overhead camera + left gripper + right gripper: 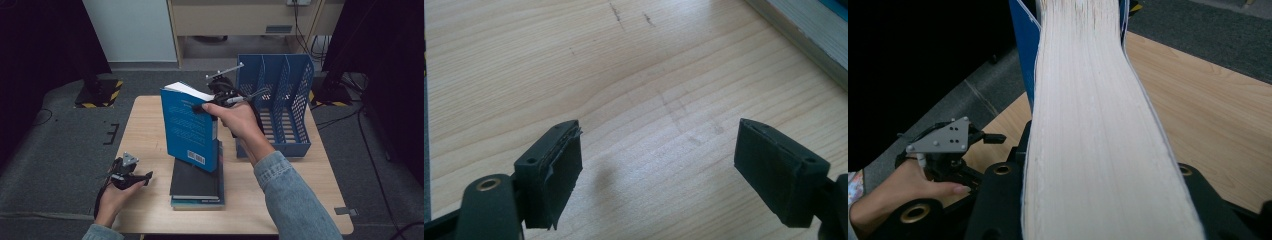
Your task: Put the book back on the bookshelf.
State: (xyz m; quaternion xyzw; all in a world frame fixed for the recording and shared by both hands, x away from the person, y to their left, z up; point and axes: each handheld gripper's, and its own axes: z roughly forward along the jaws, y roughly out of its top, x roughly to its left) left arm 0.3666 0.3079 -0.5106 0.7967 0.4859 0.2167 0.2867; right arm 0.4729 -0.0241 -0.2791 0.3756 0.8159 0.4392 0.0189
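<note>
The blue paperback book point(189, 127) is standing upright, tilted a little, its lower edge resting on the stack of dark books point(196, 182) lying flat near the middle of the counter point(150, 125). The right gripper point(206, 106) is clamping it at the top corner; in the right gripper view the white page block point(1098, 140) is running up between the two black jaws, which are pressing on the covers from both sides. At about two o'clock from the book, the blue mesh file rack point(280, 100) is standing with its slots open. Judging by this, the step in hand is lifting the top book off the stack to file it in the rack. The next move calls for raising the book clear of the stack, carrying it toward two o'clock, and lining it up edge-on with a slot before lowering it. The left gripper point(145, 176) is resting at about eight o'clock from the book, its jaws standing apart over bare wood with nothing between them.
</note>
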